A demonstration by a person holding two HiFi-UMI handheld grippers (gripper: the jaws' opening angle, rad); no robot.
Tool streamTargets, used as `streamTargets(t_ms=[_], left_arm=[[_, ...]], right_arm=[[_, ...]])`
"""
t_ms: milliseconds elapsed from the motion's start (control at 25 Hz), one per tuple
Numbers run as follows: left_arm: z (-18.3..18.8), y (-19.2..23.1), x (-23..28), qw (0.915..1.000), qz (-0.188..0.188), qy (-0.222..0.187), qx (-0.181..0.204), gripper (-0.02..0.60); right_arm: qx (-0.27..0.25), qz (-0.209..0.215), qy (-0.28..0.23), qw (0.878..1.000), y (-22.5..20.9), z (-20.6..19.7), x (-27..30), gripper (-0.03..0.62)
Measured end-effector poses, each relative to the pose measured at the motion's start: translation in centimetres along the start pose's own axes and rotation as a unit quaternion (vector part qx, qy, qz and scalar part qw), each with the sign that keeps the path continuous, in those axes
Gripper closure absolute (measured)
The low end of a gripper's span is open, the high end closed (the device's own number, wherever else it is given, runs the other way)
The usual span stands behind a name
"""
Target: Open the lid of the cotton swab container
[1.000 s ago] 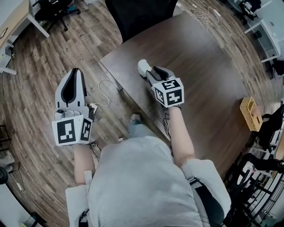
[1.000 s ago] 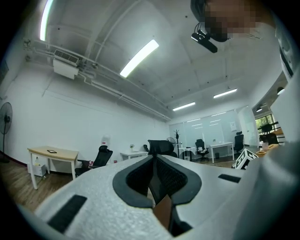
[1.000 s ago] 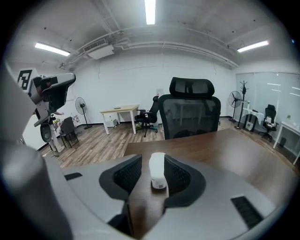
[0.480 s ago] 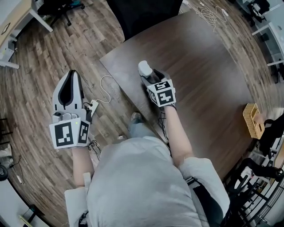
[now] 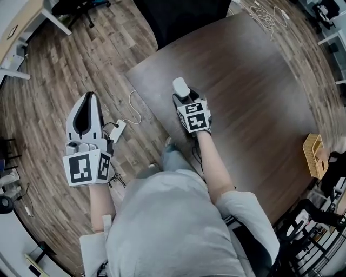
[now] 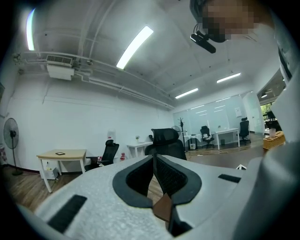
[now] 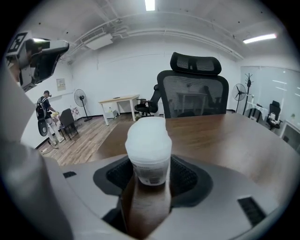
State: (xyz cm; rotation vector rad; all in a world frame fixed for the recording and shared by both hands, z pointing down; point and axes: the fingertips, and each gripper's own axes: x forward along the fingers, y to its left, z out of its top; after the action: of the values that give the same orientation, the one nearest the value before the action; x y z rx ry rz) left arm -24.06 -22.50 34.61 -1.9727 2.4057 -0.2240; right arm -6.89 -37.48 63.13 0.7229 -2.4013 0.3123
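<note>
The cotton swab container [image 5: 180, 86], a small translucent white tub with a domed lid, stands upright near the front corner of the dark wooden table [image 5: 248, 103]. My right gripper [image 5: 183, 97] is open around it. In the right gripper view the container [image 7: 148, 140] stands between the two black pads [image 7: 117, 174], which lie close to its sides; the lid is on. My left gripper [image 5: 88, 97] hangs off the table over the floor at the left, shut with nothing in it; its fingertips [image 6: 155, 158] meet.
A black office chair [image 5: 184, 16] stands at the table's far side. A wicker basket [image 5: 315, 156] sits at the table's right edge and a coil of cable [image 5: 268, 19] at the far end. A power strip [image 5: 118, 131] with a cord lies on the wood floor.
My right gripper has moved forward, so the container now stands between its fingers instead of just ahead of them. The left gripper has barely shifted.
</note>
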Motion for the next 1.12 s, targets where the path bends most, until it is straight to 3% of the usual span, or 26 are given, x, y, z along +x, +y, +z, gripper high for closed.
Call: streamTargets(t_ms=[240,480,800,1000,1120], left_arm=[[-0.1,0.0,0.6,1.0,-0.003,0.004,0.007,0.555],[0.1,-0.5,1.9,0.9994,-0.033,-0.009,0.01,0.555],[1.9,-1.8,3.5,0.9902,-0.131,-0.047,0.01,0.555],[3.0,-2.6,3.8,0.9808,-0.183,-0.066,0.011,0.555],[3.6,-2.9,3.8,0.9737,-0.215,-0.077,0.004,0.554]], right_arm=[[-0.015,-0.012,-0.012,1.0,0.3,0.3,0.4,0.388],[-0.024,-0.007,-0.059,0.998,0.9,3.1,-1.8,0.395],[-0.051,-0.027,-0.127,0.99,2.6,10.1,-7.9,0.396],[-0.011,-0.007,-0.144,0.989,4.3,13.1,-11.2,0.396],[-0.018,-0.008,-0.167,0.986,5.5,14.9,-13.2,0.396]])
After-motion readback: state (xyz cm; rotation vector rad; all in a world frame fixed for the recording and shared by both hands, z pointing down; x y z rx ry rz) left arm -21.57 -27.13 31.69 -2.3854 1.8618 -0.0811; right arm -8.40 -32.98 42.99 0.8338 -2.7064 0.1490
